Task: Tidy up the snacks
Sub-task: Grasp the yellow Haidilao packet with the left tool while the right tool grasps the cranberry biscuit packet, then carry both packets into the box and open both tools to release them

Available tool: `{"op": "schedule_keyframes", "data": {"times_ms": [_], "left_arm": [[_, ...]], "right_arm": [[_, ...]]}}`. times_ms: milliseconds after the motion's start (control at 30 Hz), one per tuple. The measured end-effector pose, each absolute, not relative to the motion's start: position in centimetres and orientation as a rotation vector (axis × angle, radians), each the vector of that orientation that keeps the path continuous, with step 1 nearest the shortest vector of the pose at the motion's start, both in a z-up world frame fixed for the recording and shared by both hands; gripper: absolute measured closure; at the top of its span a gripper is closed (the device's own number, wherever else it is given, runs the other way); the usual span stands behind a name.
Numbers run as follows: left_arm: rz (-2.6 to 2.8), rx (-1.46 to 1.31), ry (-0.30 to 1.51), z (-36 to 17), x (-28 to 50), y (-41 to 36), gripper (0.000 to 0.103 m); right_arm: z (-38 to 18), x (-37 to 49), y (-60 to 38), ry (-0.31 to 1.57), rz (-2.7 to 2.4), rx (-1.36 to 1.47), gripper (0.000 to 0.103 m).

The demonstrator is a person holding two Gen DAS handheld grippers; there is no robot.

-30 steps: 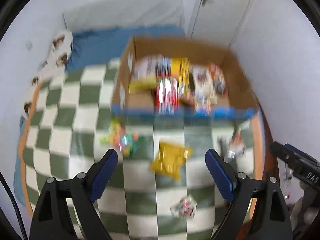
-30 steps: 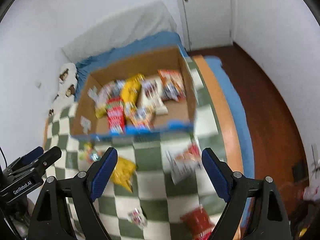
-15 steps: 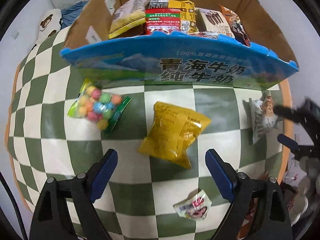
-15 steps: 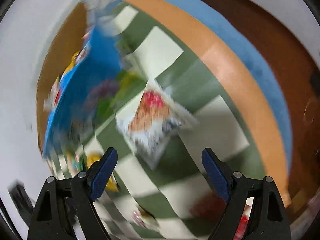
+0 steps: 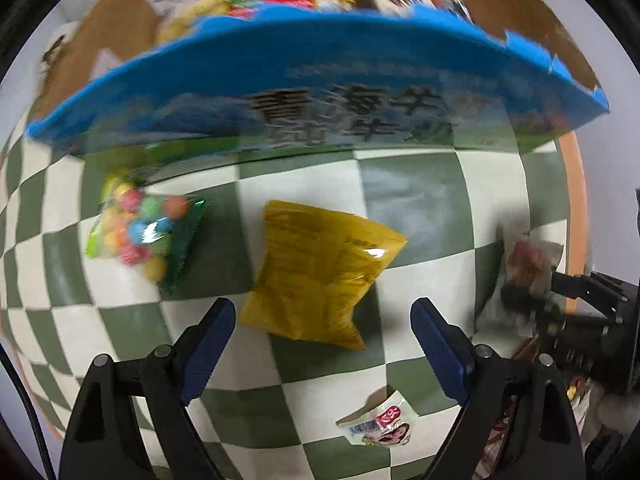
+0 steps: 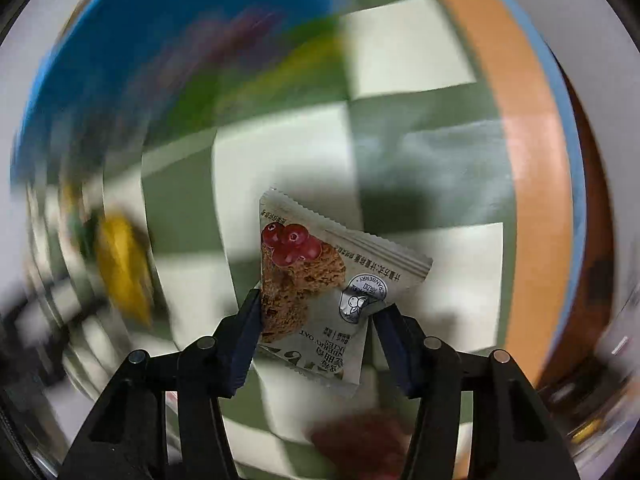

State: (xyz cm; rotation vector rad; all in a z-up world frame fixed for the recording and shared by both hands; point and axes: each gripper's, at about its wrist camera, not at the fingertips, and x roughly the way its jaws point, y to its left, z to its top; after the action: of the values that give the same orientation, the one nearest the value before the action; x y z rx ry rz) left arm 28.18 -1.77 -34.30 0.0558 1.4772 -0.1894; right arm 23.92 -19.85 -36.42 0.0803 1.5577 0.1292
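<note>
The left gripper [image 5: 320, 332] hangs wide apart over a checked cloth [image 5: 420, 200]. Ahead to its left lies a bag of coloured candy balls [image 5: 138, 230], straight ahead a yellow snack bag [image 5: 316, 276], beyond it a blue-fronted carton [image 5: 320, 92] bearing blurred Chinese characters. The right gripper [image 6: 316, 320] pinches a cranberry oat cookie packet [image 6: 320, 288], printed "CRANBERRY" and "OAT", between its fingers.

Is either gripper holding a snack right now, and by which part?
The right gripper is shut on the cranberry oat cookie packet, pinching its sides across the lower half. The left gripper is open and empty, hovering over the yellow snack bag.
</note>
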Motion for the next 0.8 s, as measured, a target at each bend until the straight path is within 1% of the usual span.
{"op": "schedule_keyframes", "data": {"times_ms": [100, 167, 200, 300, 333, 367, 400, 500, 567, 667, 733, 800], "left_arm": [[-0.218, 0.097, 1.490, -35.6, 29.3, -3.1, 0.013], [-0.209, 0.104, 1.485, -36.3, 30.1, -3.4, 0.029], [-0.187, 0.087, 1.484, -36.6, 30.4, -3.1, 0.042], [-0.145, -0.023, 1.501, -36.7, 30.4, -1.5, 0.045], [-0.128, -0.045, 1.507, -36.6, 30.1, -0.7, 0.045], [-0.112, -0.077, 1.515, -36.6, 29.7, 0.1, 0.045], [-0.098, -0.110, 1.527, -36.7, 29.1, 0.8, 0.045], [-0.081, -0.182, 1.553, -37.0, 27.6, 2.9, 0.045], [-0.084, -0.209, 1.566, -37.7, 27.1, 3.6, 0.042], [-0.101, -0.202, 1.579, -39.0, 27.0, 3.8, 0.040], [-0.128, -0.168, 1.576, -39.4, 27.1, 3.3, 0.035], [-0.143, -0.115, 1.564, -39.5, 26.9, 2.8, 0.035]], "right_arm": [[-36.6, 23.6, -20.0, 1.563, 0.129, 0.084, 0.043], [-36.7, 23.7, -20.6, 1.554, 0.096, 0.143, 0.040], [-36.9, 23.7, -20.8, 1.550, 0.081, 0.174, 0.040], [-37.0, 23.5, -21.6, 1.519, 0.031, 0.259, 0.041], [-37.1, 23.5, -21.8, 1.511, 0.021, 0.268, 0.042], [-37.2, 23.3, -21.6, 1.501, 0.019, 0.270, 0.048], [-37.2, 23.2, -21.3, 1.497, 0.030, 0.270, 0.049], [-37.3, 22.6, -19.7, 1.516, 0.111, 0.220, 0.051], [-37.5, 22.4, -18.4, 1.534, 0.155, 0.162, 0.051], [-37.8, 22.5, -17.6, 1.536, 0.154, 0.134, 0.047], [-38.3, 22.1, -17.3, 1.538, 0.144, 0.146, 0.042], [-38.9, 21.6, -17.2, 1.548, 0.132, 0.133, 0.039]]}}
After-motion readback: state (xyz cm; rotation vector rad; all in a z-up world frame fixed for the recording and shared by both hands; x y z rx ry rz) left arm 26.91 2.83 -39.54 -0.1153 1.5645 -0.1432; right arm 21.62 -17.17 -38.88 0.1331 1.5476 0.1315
